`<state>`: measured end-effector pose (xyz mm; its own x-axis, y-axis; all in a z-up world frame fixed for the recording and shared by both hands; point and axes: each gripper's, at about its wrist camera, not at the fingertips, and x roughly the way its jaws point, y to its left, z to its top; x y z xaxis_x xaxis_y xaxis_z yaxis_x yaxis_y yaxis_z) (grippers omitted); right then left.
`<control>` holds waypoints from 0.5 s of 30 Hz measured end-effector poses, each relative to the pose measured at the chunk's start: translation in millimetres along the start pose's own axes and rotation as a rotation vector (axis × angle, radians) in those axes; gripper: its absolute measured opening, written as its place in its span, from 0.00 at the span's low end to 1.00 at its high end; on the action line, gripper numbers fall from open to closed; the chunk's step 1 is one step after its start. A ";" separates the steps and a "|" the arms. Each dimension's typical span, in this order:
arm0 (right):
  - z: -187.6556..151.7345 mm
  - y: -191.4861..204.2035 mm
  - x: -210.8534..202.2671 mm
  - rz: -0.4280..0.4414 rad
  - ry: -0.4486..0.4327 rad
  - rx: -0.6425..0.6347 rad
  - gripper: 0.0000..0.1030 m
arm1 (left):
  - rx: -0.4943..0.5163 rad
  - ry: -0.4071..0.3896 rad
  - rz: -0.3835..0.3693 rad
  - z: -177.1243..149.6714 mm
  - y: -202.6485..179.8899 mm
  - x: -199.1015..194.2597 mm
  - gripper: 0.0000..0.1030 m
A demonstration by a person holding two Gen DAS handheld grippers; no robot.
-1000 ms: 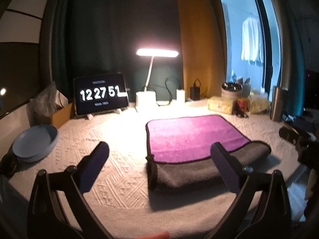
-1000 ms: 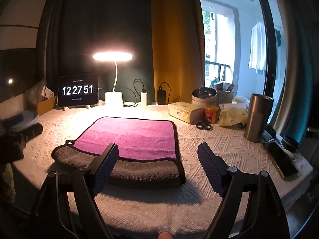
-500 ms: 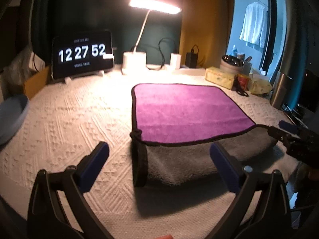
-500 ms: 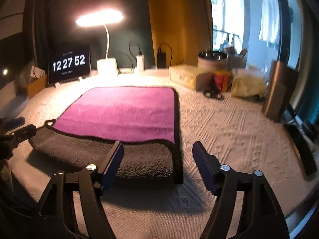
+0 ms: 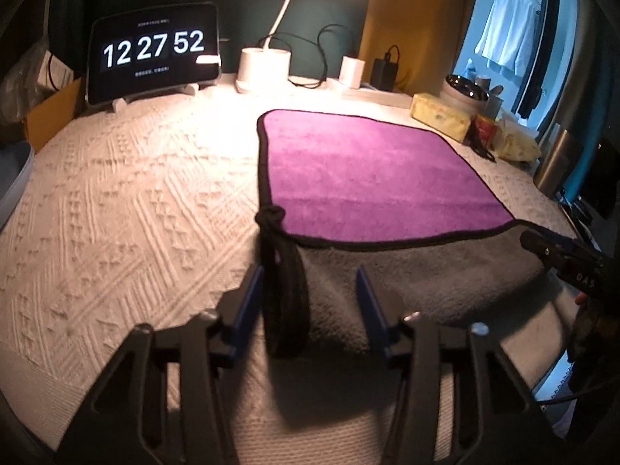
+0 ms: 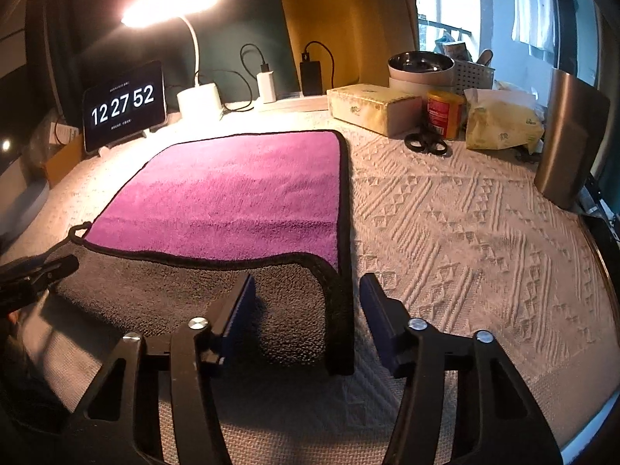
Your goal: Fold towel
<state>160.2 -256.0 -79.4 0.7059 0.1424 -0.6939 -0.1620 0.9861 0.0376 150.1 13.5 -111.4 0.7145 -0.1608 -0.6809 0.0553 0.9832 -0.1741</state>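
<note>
My left claw (image 5: 308, 302) and right claw (image 6: 306, 308) stood open astride the towel's (image 6: 232, 193) six-o'clock corners; I judged both should bite deep, together.

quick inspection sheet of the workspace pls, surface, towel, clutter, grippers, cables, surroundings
surface: white textured cloth covers the table.
job's things: towel, purple side up, near gray edge rolled over.
clutter: clock tablet, lamp, tissue box, red can, scissors, steel tumbler, bowl.
grippers: left gripper and right gripper open, each straddling a near towel corner.
cables: charger leads by the back wall.
surroundings: yellow curtain, window.
</note>
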 end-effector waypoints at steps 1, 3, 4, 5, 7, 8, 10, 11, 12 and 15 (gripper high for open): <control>-0.7 0.7 0.4 -0.002 0.003 -0.007 0.49 | 0.005 -0.009 0.002 -0.6 -0.3 -1.1 0.43; -0.2 3.1 1.8 -0.004 0.007 -0.019 0.42 | 0.019 -0.019 0.013 -1.4 -1.5 -1.6 0.37; -0.3 3.7 1.9 -0.006 0.007 -0.025 0.35 | 0.027 -0.020 0.016 -1.6 -2.1 -1.8 0.34; -0.4 4.1 2.2 -0.013 0.005 -0.028 0.29 | 0.037 -0.023 0.019 -1.7 -3.0 -1.7 0.33; -0.6 3.5 1.6 -0.014 0.000 -0.029 0.18 | 0.060 -0.028 0.031 -1.8 -5.2 -1.3 0.21; -0.6 3.0 0.9 -0.013 -0.004 -0.028 0.14 | 0.070 -0.031 0.035 -2.1 -6.5 -1.2 0.21; -0.7 1.8 -1.3 -0.009 -0.015 -0.024 0.11 | 0.089 -0.039 0.046 -1.3 -8.8 -1.8 0.19; -0.9 1.1 -4.1 -0.009 -0.029 -0.019 0.09 | 0.097 -0.045 0.055 -1.3 -9.8 -2.7 0.19; -0.8 1.3 -6.5 -0.009 -0.038 -0.019 0.09 | 0.114 -0.062 0.076 -0.9 -11.9 -4.7 0.19; 0.8 4.3 -14.3 -0.017 -0.069 -0.037 0.09 | 0.192 -0.127 0.149 -3.7 -23.2 -12.4 0.19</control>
<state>150.0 -253.7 -68.7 0.7542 0.1326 -0.6431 -0.1743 0.9847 -0.0014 137.4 -7.6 -101.6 0.8059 -0.0133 -0.5919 0.0656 0.9956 0.0669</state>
